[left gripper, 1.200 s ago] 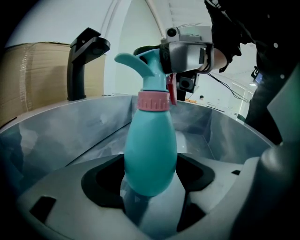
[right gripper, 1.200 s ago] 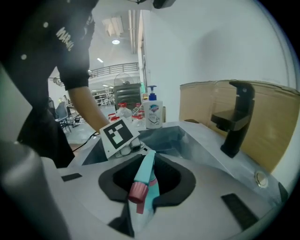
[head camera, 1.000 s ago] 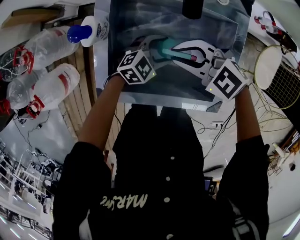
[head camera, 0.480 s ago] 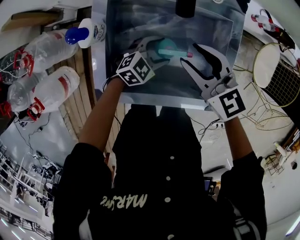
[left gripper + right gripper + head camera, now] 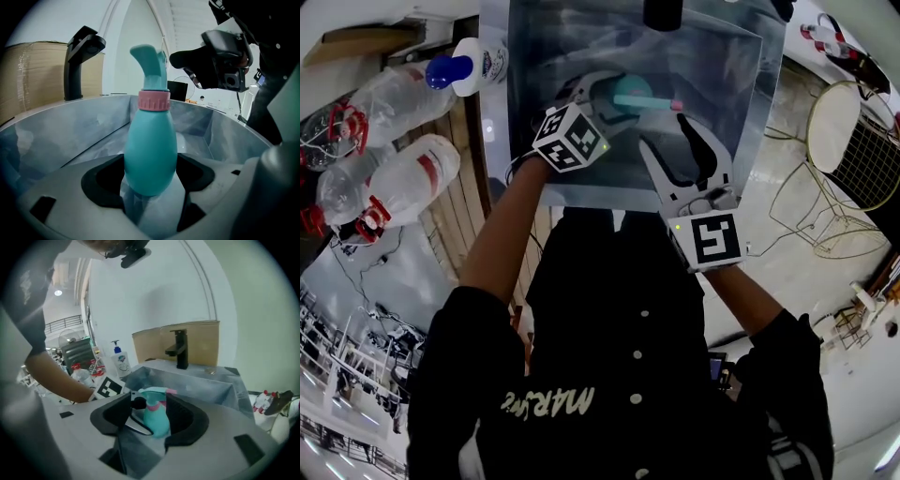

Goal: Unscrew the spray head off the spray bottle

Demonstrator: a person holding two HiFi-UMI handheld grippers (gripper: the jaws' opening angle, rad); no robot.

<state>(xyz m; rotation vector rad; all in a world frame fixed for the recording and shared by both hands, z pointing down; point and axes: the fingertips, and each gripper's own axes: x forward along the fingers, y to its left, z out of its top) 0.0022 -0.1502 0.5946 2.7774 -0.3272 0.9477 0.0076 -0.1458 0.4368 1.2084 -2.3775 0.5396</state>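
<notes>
Gripping the bottle low, cap end free

The left tool (image 5: 602,96) is clamped on the fat lower belly of the spray bottle (image 5: 150,150), holding it over the sink (image 5: 727,66). The bottle's long axis runs upright, base down toward the basin. The spray head (image 5: 149,65) is still seated on top, and in the head view its nozzle points toward the picture's right, pink tip leading.

The bottle is smooth teal plastic, kind of bowling-pin shaped, narrowing to the neck. A ribbed pink collar (image 5: 153,101) sits where neck meets head. The head is the same teal, curved like a hook.

The right tool (image 5: 667,133) sits near the bottle's right side but apart from it. Its jaws have just been opening and stand wide with nothing pressed between them; its own view only frames the bottle farther off.

The sink is dull brushed metal with a boxy matte black faucet (image 5: 179,350) at the back and a cardboard sheet (image 5: 201,341) behind that.
</notes>
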